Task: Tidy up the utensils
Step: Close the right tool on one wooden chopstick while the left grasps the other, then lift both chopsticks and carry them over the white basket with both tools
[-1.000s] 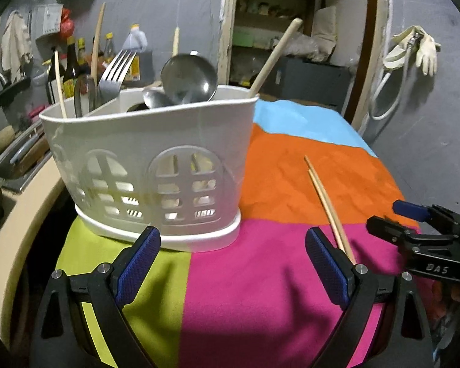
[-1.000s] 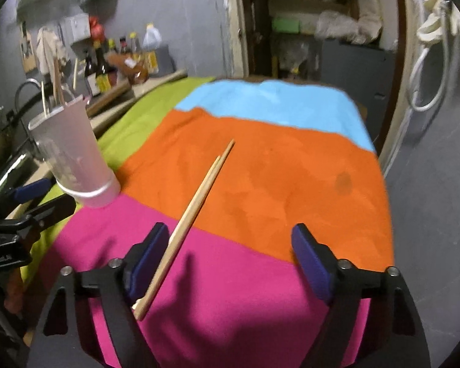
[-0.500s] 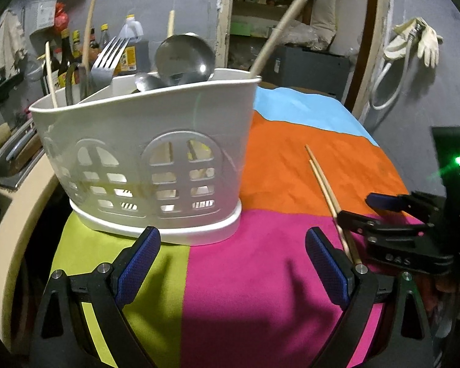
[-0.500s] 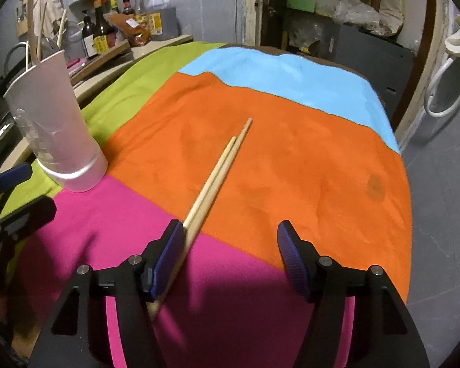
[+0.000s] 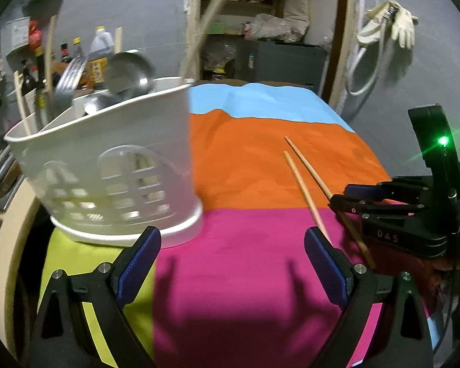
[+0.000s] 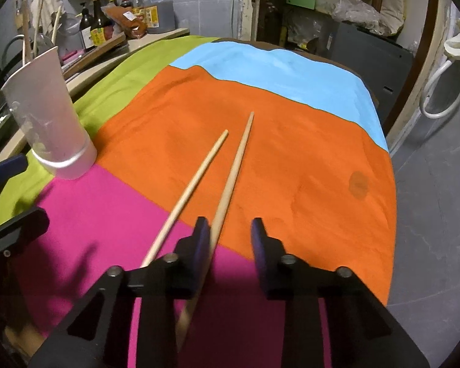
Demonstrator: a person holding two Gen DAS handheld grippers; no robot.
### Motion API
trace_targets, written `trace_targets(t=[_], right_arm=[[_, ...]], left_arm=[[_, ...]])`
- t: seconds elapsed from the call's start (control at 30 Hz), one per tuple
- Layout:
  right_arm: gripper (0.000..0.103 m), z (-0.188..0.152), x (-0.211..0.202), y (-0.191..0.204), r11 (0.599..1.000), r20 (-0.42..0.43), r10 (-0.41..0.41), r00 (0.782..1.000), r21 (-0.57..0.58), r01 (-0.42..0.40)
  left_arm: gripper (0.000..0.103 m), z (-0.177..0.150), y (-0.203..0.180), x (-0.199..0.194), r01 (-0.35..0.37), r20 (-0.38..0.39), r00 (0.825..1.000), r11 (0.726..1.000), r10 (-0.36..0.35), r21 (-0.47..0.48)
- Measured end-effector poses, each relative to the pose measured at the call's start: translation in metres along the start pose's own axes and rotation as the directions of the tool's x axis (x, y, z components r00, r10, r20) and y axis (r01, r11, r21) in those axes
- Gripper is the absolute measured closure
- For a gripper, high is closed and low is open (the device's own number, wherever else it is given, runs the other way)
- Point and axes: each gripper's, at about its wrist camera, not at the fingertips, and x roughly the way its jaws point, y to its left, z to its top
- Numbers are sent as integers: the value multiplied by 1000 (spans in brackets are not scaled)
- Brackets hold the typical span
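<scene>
Two wooden chopsticks point(image 6: 230, 178) lie on the orange and pink cloth, also in the left wrist view point(image 5: 303, 181). My right gripper point(image 6: 228, 239) is low over their near ends, half closed; one chopstick runs against its left finger point(image 6: 201, 239), the other lies outside to the left. It shows from the side in the left wrist view point(image 5: 349, 197). My left gripper point(image 5: 230, 263) is open and empty, just in front of the white utensil caddy point(image 5: 107, 165), which holds a fork, spoons and wooden sticks.
The caddy shows as a tall white holder point(image 6: 49, 122) at the left in the right wrist view. Bottles point(image 6: 98, 27) stand on a counter behind. The cloth-covered table point(image 6: 276, 70) drops off at the right edge to the grey floor.
My right gripper has moved forward over the chopsticks and narrowed its jaws; the chopsticks have spread apart. My left gripper has shifted right, the caddy sliding left in view.
</scene>
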Motion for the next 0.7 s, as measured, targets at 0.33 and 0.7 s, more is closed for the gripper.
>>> trace_targets(t=[0.33, 0.7], right_arm=[[95, -14, -13, -28, 999, 10, -13, 1000, 34, 13], [95, 3, 6, -47, 990, -46, 113, 993, 89, -108]], left_arm=[[41, 23, -28, 34, 114, -100, 989, 992, -109, 47], [61, 43, -37, 76, 184, -225, 960, 981, -167, 58]])
